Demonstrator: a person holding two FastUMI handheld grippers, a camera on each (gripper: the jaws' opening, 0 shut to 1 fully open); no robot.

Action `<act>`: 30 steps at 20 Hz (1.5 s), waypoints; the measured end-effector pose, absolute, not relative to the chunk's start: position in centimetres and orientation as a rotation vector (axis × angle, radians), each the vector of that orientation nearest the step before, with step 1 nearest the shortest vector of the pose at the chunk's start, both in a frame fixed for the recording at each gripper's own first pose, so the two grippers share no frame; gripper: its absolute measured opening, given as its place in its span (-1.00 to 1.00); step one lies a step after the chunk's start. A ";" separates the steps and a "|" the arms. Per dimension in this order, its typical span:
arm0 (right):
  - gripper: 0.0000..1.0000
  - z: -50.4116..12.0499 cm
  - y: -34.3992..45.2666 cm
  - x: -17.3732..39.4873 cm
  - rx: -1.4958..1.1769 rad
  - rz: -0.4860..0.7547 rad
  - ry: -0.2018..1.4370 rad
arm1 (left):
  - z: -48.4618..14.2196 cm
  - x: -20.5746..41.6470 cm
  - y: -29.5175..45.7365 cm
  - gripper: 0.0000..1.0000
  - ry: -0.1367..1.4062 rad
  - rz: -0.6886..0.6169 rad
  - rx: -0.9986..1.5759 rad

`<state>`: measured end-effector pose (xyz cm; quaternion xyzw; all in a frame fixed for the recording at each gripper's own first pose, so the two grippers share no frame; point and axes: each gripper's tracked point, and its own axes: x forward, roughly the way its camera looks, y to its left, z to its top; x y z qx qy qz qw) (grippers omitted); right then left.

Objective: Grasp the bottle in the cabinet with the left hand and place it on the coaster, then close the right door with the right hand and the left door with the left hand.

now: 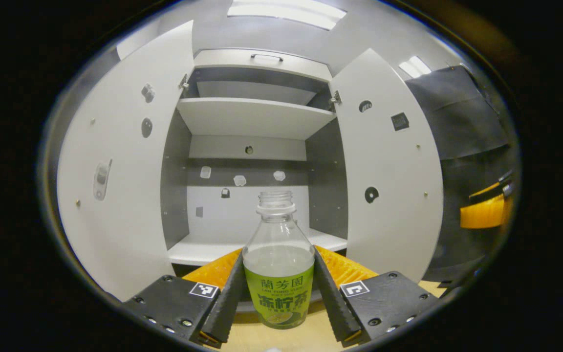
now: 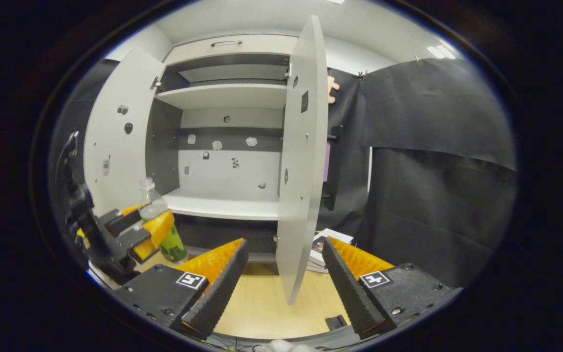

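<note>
A clear uncapped bottle (image 1: 278,230) with a green label and pale liquid stands upright between my left gripper's (image 1: 278,256) fingers, which press on both its sides in front of the open cabinet (image 1: 252,117). In the right gripper view the same bottle (image 2: 171,244) hangs low over the wooden table (image 2: 257,303), held by the left gripper (image 2: 148,219) at the far left. My right gripper (image 2: 284,286) stands open, with the right door's (image 2: 301,161) free edge straight ahead between its fingers, untouched. The left door (image 1: 115,181) and the right door (image 1: 389,186) both stand wide open.
The cabinet's lower shelf (image 2: 223,208) is bare, and an upper shelf (image 1: 254,115) sits above it. A stack of booklets (image 2: 328,244) lies on the table behind the right door. A small black object (image 2: 335,322) rests near the table's front edge. Black cloth (image 2: 433,186) hangs at the right.
</note>
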<state>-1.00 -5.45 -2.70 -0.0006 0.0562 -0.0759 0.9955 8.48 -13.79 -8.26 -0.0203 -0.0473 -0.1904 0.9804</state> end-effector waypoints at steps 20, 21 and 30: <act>1.00 -6.3 -1.7 -2.6 -0.097 -0.061 0.263 | -30.2 1.0 -13.0 0.51 0.075 -0.467 -0.087; 1.00 -6.4 -1.7 -2.6 -0.096 -0.062 0.267 | -30.6 1.0 -13.2 0.51 0.078 -0.471 -0.090; 1.00 -6.8 -1.1 -2.5 -0.108 -0.055 0.281 | -32.2 0.5 -14.0 0.48 0.081 -0.507 -0.051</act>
